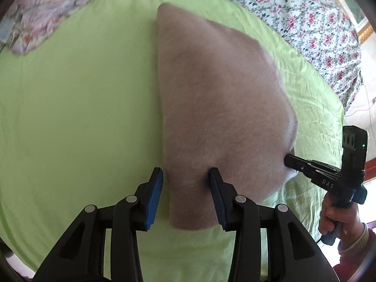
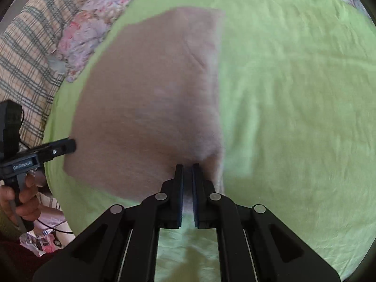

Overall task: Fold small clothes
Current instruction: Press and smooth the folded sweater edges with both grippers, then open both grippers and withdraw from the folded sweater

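A fuzzy beige-pink small garment (image 1: 218, 103) lies folded on a light green sheet (image 1: 77, 108); it also shows in the right wrist view (image 2: 150, 103). My left gripper (image 1: 186, 172) is open, its blue-padded fingers straddling the garment's near left edge. My right gripper (image 2: 188, 166) is shut on the garment's near right corner; in the left wrist view it (image 1: 287, 159) pinches that corner from the right. The left gripper (image 2: 70, 145) shows at the garment's left edge in the right wrist view.
A floral quilt (image 1: 305, 18) lies along the far right of the sheet, and a bunched floral cloth (image 1: 47, 11) at the far left. A plaid pillow (image 2: 28, 54) lies beyond the sheet's left edge. Cables and wrappers (image 2: 44, 239) lie low left.
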`<state>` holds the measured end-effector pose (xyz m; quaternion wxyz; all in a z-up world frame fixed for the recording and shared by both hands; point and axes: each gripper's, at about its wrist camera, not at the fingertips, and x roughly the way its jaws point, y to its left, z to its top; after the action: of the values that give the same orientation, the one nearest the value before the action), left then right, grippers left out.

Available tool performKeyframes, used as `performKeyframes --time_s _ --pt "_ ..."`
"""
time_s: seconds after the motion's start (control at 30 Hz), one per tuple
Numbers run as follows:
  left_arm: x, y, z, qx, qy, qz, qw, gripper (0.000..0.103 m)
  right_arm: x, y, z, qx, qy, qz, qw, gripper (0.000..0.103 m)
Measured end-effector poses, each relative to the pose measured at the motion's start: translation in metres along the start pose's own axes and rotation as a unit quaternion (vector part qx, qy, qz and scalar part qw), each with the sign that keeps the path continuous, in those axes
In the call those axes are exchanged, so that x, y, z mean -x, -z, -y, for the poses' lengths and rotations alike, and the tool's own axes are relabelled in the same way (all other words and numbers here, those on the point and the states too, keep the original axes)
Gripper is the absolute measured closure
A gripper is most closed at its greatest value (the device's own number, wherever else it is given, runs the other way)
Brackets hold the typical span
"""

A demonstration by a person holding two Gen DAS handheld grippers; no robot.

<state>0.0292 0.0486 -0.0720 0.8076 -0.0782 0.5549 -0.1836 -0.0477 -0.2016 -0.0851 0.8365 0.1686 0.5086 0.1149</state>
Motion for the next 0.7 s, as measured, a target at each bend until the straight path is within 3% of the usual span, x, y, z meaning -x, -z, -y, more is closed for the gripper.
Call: performKeyframes --time_s 0.33,0.7 --pt "0.0 0.018 -0.002 0.009 -0.014 0.01 0.9998 0.052 0.006 0.003 0.009 -0.003 0.012 -0.004 1.0 0.096" --pt "0.005 0.025 -0.005 0.01 -0.026 -0.002 0.9996 0.05 0.011 0.011 0.012 -0.015 0.01 -0.012 1.0 0.096"
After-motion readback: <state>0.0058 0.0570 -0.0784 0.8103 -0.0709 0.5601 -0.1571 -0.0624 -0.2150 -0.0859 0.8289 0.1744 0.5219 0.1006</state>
